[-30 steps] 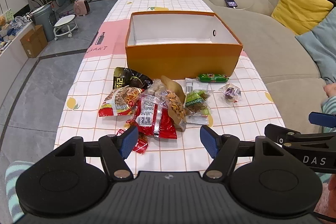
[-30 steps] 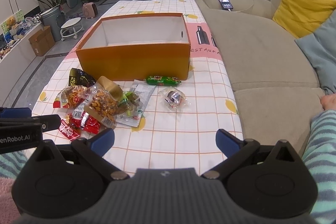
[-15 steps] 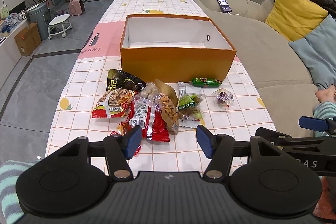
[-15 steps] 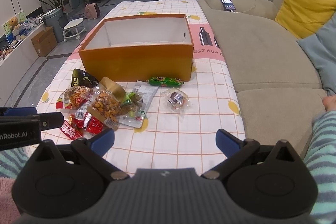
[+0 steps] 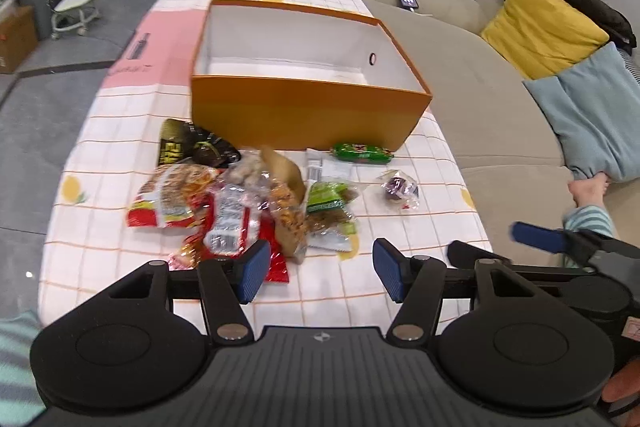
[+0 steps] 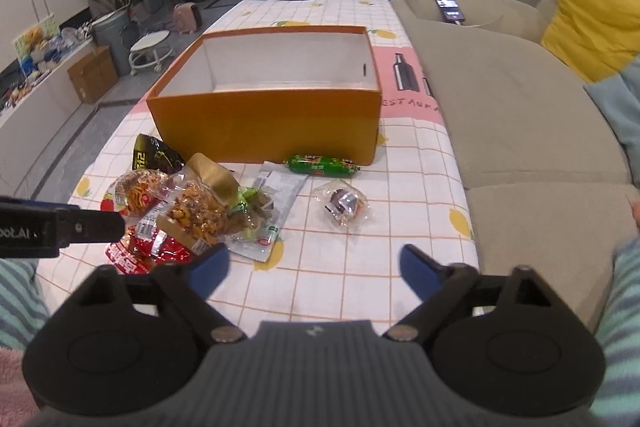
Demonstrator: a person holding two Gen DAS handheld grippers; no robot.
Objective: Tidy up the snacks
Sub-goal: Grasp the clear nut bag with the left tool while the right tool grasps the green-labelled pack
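Both grippers' fingers (image 5: 252, 275) (image 6: 420, 271) spread wide, empty; tablecloth (image 6: 408, 105) reads "ESTAU".

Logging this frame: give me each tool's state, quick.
Left tool: open, holding nothing.
Right tool: open, holding nothing.

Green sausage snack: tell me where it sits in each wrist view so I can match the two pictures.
Left wrist view: the green sausage snack lies right of centre, just before the orange box, near its right corner.
Right wrist view: the green sausage snack lies at centre, before the box, toward its right end.
Shared landmark: the orange box.
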